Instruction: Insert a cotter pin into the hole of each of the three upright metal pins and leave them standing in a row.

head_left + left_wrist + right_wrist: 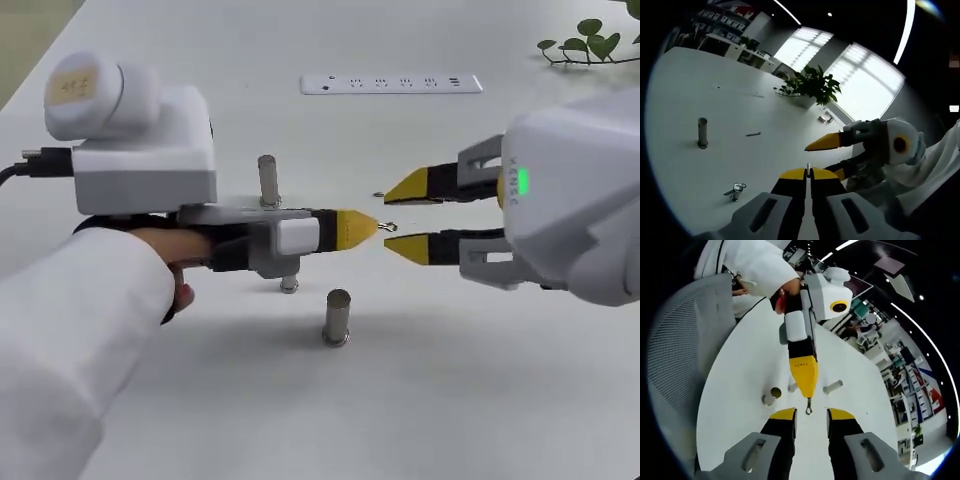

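1. Head view: my left hand-held gripper (365, 228) has its yellow tips pressed together on a cotter pin (388, 227). The pin's looped end pokes out toward my right hand-held gripper (398, 218).
2. My right hand-held gripper is spread, one jaw above that loop and one below, touching nothing as far as I can see. In the right gripper view the loop hangs just ahead of the gap between my own jaws.
3. The cotter pin is in the air above the surface (450, 400), between the two grippers and not at any hole yet.
4. I judge the step in hand to be a pass or regrasp of the cotter pin, ahead of insertion.
5. The next move, I think, calls for closing the right jaws squarely on the loop with the left holding firm. The left then lets go, so the legs are free to aim at a hole. The piece is tiny, and a skewed pinch could flick it away.
6. Metal pins: three.
   - The far metal pin (267, 180) and the near metal pin (338, 317) stand upright.
   - The middle metal pin (289, 284) is mostly hidden under my left hand-held gripper, and I cannot tell whether it already carries a cotter pin.
7. Cotter pins: one pinched, plus a thin sliver lying on the surface in the left gripper view, which I take for a loose cotter pin (753, 134). I cannot make out a third for sure.
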{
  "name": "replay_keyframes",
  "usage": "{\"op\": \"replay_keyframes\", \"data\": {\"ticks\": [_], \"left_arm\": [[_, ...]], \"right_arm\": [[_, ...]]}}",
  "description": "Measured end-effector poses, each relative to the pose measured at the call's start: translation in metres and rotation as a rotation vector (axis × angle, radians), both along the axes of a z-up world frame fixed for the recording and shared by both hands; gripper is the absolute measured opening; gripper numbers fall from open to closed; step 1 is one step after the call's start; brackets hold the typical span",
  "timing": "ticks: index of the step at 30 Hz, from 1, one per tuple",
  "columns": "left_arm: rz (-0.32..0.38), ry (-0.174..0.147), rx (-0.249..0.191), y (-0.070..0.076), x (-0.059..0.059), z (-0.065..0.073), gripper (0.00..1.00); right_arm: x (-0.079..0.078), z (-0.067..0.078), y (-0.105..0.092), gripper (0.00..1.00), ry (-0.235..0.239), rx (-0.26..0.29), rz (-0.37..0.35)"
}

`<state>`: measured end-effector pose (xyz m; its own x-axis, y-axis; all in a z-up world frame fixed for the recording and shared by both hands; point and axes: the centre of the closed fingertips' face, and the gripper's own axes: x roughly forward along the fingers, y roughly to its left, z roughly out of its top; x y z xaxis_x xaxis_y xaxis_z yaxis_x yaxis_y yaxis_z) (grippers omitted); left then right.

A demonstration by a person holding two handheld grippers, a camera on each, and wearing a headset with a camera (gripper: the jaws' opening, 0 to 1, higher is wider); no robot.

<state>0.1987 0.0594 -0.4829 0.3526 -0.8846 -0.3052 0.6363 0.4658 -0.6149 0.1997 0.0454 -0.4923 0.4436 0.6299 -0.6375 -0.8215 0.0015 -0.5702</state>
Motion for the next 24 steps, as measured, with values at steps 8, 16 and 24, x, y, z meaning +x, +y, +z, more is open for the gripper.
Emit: {"op": "replay_keyframes", "data": {"ticks": [8,16,24], "left_arm": [[-0.051,-0.08,0.081,0.007,-0.005,-0.007,0.0],[-0.137,-0.198,0.152,0.007,-0.011,-0.011,0.0],[-0.236,-0.342,0.213,0.005,-0.02,-0.008,0.0]], "right_arm": [[-0.005,-0.016,-0.01,0.27,0.249,0.123,-0.102],[-0.018,-0.023,-0.009,0.23,0.496,0.269,-0.133],[-0.034,-0.014,0.006,0.17,0.654,0.395,-0.118]]}}
